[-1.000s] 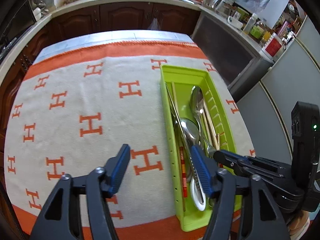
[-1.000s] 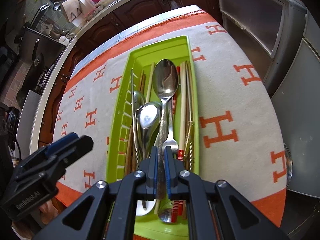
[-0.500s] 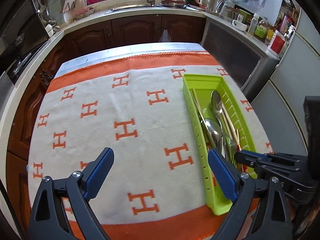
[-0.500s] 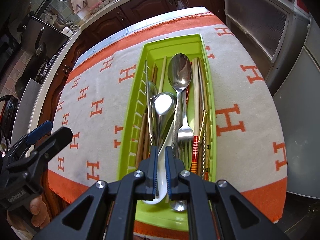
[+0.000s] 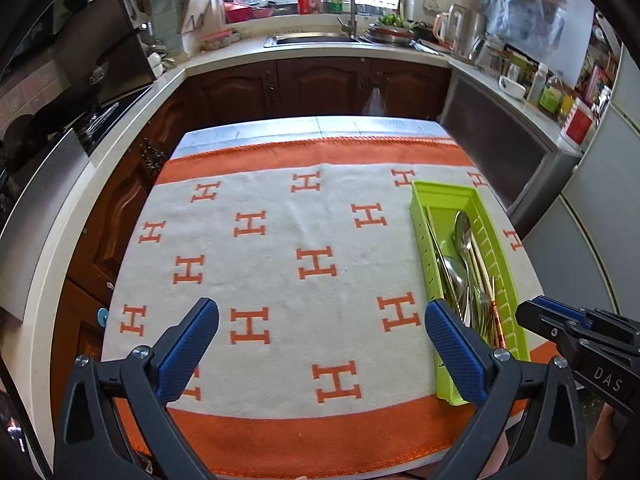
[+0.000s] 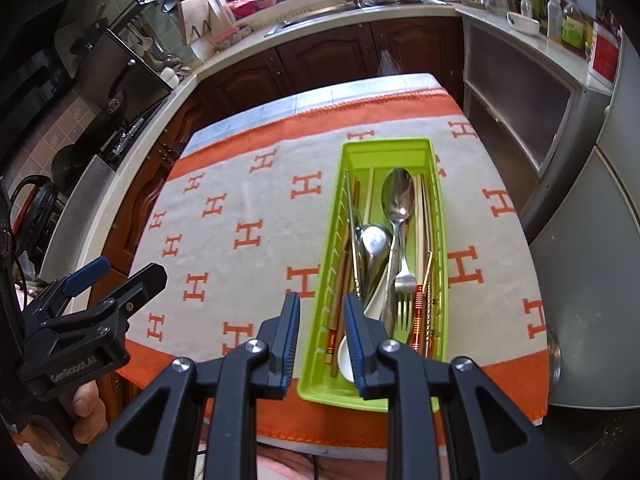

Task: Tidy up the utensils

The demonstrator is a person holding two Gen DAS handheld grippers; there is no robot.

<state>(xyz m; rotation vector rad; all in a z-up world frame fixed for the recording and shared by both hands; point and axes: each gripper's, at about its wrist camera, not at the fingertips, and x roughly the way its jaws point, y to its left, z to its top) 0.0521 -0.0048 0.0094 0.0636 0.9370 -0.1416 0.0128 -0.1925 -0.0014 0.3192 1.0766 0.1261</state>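
A lime-green utensil tray point(image 6: 332, 240) point(image 5: 418, 216) lies on the right side of the table. It holds metal spoons point(image 6: 398, 200), a fork point(image 6: 404, 292), a white spoon point(image 6: 346, 354) and several chopsticks point(image 6: 420, 224). My right gripper point(image 6: 322, 336) is slightly open and empty, raised above the tray's near left rim. It also shows in the left wrist view point(image 5: 532, 316). My left gripper point(image 5: 320, 344) is wide open and empty above the cloth near the front edge, left of the tray; it shows in the right wrist view point(image 6: 120, 276).
An orange and cream cloth with H marks point(image 5: 280, 260) covers the table. Dark wooden cabinets point(image 5: 320, 88) and a counter with a sink point(image 5: 312, 38) run behind. A grey cabinet point(image 6: 516, 92) stands close to the right.
Both grippers have pulled back and up from the tray. My right gripper, shut before over the utensils, has opened a little. My left gripper has moved left, away from the tray.
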